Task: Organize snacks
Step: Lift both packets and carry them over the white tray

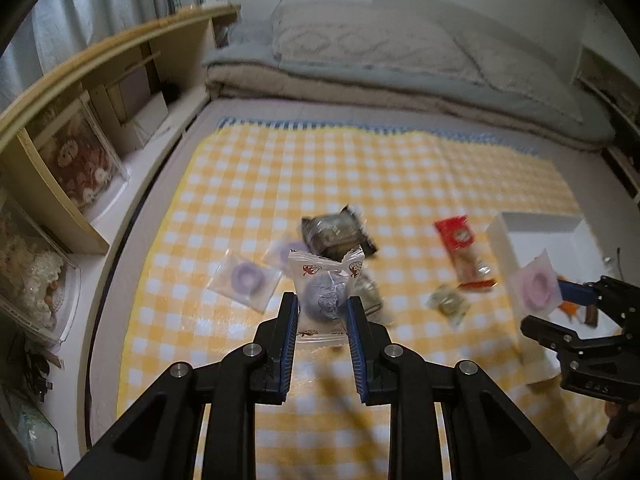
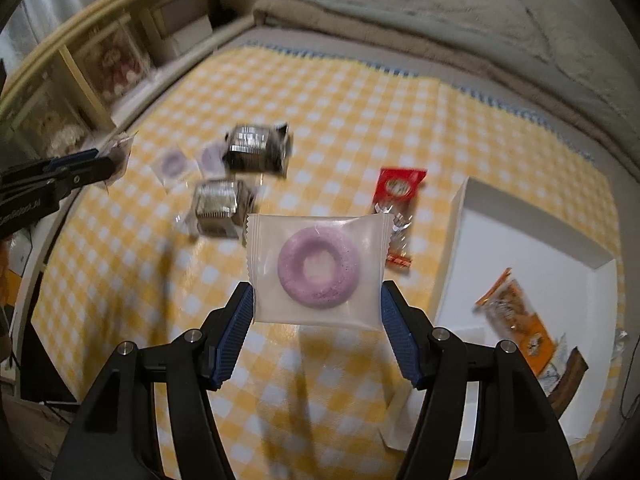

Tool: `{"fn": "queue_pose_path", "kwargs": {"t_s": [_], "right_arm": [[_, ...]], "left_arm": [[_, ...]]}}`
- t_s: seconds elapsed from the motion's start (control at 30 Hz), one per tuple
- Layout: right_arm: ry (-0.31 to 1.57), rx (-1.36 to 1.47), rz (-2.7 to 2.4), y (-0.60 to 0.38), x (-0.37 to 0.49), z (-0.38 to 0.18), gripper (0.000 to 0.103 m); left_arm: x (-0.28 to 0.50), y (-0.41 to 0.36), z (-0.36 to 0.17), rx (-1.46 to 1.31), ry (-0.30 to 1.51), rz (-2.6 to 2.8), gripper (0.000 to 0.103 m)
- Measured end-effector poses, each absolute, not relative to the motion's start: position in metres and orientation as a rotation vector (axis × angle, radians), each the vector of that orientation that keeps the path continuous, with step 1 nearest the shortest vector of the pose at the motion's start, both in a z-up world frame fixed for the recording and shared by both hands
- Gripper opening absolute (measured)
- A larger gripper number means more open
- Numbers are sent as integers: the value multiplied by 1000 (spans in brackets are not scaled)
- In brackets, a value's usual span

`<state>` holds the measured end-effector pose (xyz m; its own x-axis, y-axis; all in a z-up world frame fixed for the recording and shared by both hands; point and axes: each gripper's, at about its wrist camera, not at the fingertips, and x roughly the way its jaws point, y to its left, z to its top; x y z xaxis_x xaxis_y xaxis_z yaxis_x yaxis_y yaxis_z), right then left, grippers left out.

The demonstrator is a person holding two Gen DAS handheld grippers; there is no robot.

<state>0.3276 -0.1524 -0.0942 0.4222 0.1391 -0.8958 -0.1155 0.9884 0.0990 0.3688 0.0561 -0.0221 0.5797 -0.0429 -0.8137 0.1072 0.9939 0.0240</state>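
My left gripper (image 1: 322, 305) is shut on a white printed packet with a round purple sweet (image 1: 325, 293), held above the yellow checked cloth (image 1: 360, 168). My right gripper (image 2: 317, 300) is shut on a clear packet with a purple ring doughnut (image 2: 318, 270), also lifted off the cloth; it shows at the right edge of the left wrist view as well, the packet (image 1: 534, 286) in its fingers. On the cloth lie two more purple ring packets (image 1: 245, 277), two dark foil-wrapped packs (image 2: 256, 148) and a red packet (image 2: 396, 208).
A white box (image 2: 532, 236) at the right holds an orange packet (image 2: 516, 320). A wooden shelf (image 1: 80, 92) with stored items runs along the left. Folded bedding and a pillow (image 1: 360, 48) lie beyond the cloth's far edge.
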Motion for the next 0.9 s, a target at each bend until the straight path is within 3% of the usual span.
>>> {"fn": "queue_pose_path", "kwargs": {"t_s": [0.37,0.9], "right_arm": [[970,78,101,-191,304,-50,65],[923,192,-87,-298,264,-30,66]], "left_arm": [[320,22,21,22,831,-187,24],[330,-93,17,32,829,-405,24]]}}
